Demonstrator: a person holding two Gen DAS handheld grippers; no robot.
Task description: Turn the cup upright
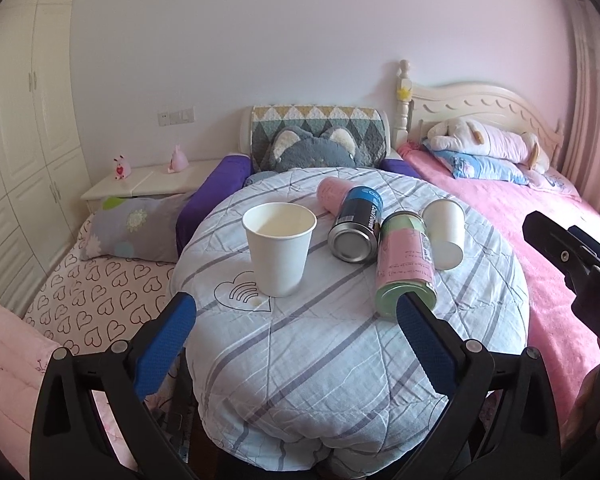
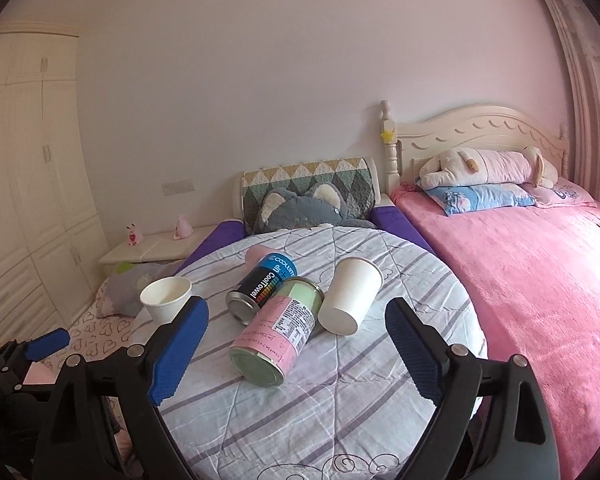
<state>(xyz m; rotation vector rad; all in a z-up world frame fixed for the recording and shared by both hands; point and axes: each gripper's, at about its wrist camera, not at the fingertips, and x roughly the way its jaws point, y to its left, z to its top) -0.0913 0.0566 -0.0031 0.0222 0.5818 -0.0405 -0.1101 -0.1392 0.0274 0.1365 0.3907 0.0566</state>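
Note:
A white paper cup (image 1: 279, 249) stands upright on the striped round cushion (image 1: 320, 352), mouth up; it also shows at the left in the right wrist view (image 2: 166, 298). A second white paper cup (image 1: 445, 233) lies tipped on its side, base toward me, beside the cans; in the right wrist view this tipped cup (image 2: 351, 296) lies ahead, right of centre. My left gripper (image 1: 296, 312) is open and empty, just short of the upright cup. My right gripper (image 2: 298, 320) is open and empty, short of the cans and the tipped cup.
A pink-and-green can (image 1: 405, 261) and a blue-and-black can (image 1: 356, 229) lie on their sides between the cups, with a pink object (image 1: 332, 193) behind them. A pink bed (image 2: 540, 280) lies right, a heart-print bed (image 1: 92, 296) left. The right gripper's body (image 1: 572, 256) shows at the right edge.

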